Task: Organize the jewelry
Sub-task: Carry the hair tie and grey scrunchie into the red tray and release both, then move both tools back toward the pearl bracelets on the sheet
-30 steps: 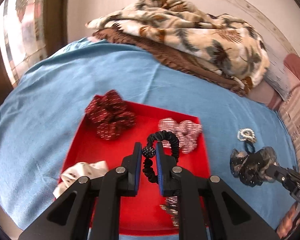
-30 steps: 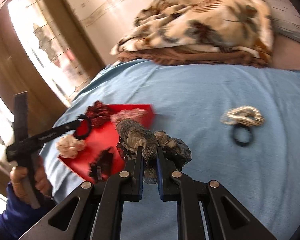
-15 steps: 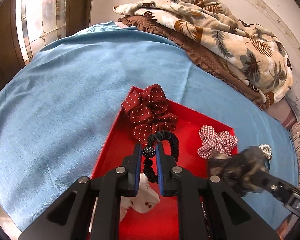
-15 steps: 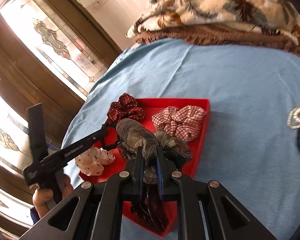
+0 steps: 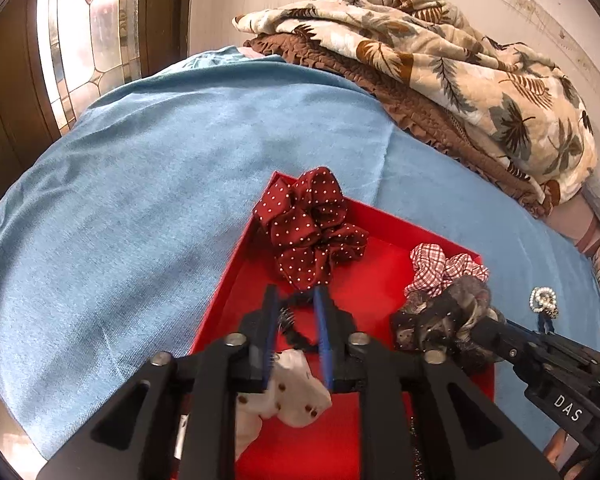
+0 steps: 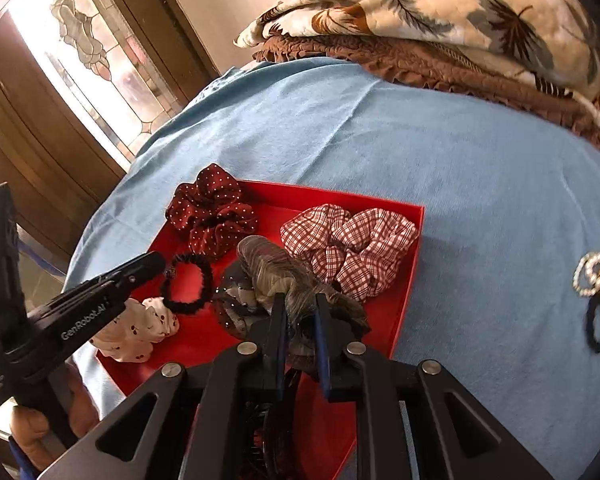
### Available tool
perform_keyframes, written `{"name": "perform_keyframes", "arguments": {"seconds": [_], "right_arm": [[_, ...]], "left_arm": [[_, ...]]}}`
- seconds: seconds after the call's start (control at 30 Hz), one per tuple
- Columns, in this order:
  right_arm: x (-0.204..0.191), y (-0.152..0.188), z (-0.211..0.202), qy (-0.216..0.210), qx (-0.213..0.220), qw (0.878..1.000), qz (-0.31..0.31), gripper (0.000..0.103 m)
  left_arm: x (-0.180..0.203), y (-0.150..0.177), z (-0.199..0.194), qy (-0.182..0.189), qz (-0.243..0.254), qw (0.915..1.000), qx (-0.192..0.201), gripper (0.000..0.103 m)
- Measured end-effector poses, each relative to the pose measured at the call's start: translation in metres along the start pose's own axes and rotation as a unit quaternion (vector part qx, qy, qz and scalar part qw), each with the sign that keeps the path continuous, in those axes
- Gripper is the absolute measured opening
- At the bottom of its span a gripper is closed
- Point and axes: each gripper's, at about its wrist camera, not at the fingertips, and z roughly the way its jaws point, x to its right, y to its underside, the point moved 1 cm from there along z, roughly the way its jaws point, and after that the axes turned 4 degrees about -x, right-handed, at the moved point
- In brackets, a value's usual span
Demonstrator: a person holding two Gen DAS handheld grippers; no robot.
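Your left gripper [image 5: 296,320] has just been opening, black beaded hair tie [image 6: 188,282] released into red tray [image 6: 414,248], right gripper [image 6: 300,332], now above the tray, loosening on grey scrunchie [image 6: 276,276].

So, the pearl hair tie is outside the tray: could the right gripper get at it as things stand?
Probably not yet: the right gripper, jaws just opening, has the grey scrunchie between them. The pearl hair tie lies unobstructed on the blue cloth.

Bright daylight via stained-glass window [image 6: 96,60], glare; fisheye edges warped.
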Motion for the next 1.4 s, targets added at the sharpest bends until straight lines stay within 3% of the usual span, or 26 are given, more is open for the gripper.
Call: {"name": "perform_keyframes", "arguments": {"seconds": [0.03, 0.1, 0.23, 0.37, 0.5, 0.93, 1.1, 1.23, 1.4], "right_arm": [[0.0, 0.0, -0.001, 0.001, 0.001, 1.0, -0.001, 0.018], [-0.001, 0.001, -0.004, 0.001, 0.003, 1.0, -0.001, 0.022], [-0.003, 0.006, -0.008, 0.001, 0.003, 1.0, -0.004, 0.027], [-0.005, 0.012, -0.017, 0.004, 0.01, 1.0, -0.007, 0.047], [-0.006, 0.02, -0.027, -0.001, 0.018, 1.0, -0.007, 0.051], [0.018, 0.057, -0.073, 0.024, 0.05, 0.998, -0.008, 0.058], [0.05, 0.075, -0.093, 0.048, 0.053, 0.997, 0.004, 0.059], [0.082, 0.091, -0.11, 0.077, 0.057, 0.995, 0.018, 0.059], [0.137, 0.112, -0.133, 0.103, 0.063, 0.99, 0.068, 0.06]], "left_arm": [[0.0, 0.001, -0.002, -0.001, 0.002, 1.0, 0.005, 0.036], [0.002, 0.002, -0.008, -0.005, 0.006, 0.9998, 0.017, 0.043], [0.008, 0.004, -0.015, -0.024, 0.021, 0.9988, 0.037, 0.05], [0.016, 0.005, -0.018, -0.042, 0.039, 0.9972, 0.048, 0.053], [0.022, 0.008, -0.019, -0.053, 0.056, 0.9956, 0.053, 0.059], [0.046, 0.023, -0.022, -0.073, 0.093, 0.9913, 0.057, 0.06], [0.07, 0.036, -0.034, -0.085, 0.132, 0.9846, 0.077, 0.06], [0.096, 0.052, -0.044, -0.091, 0.181, 0.9744, 0.096, 0.06], [0.122, 0.07, -0.049, -0.074, 0.222, 0.9674, 0.096, 0.06]]}}
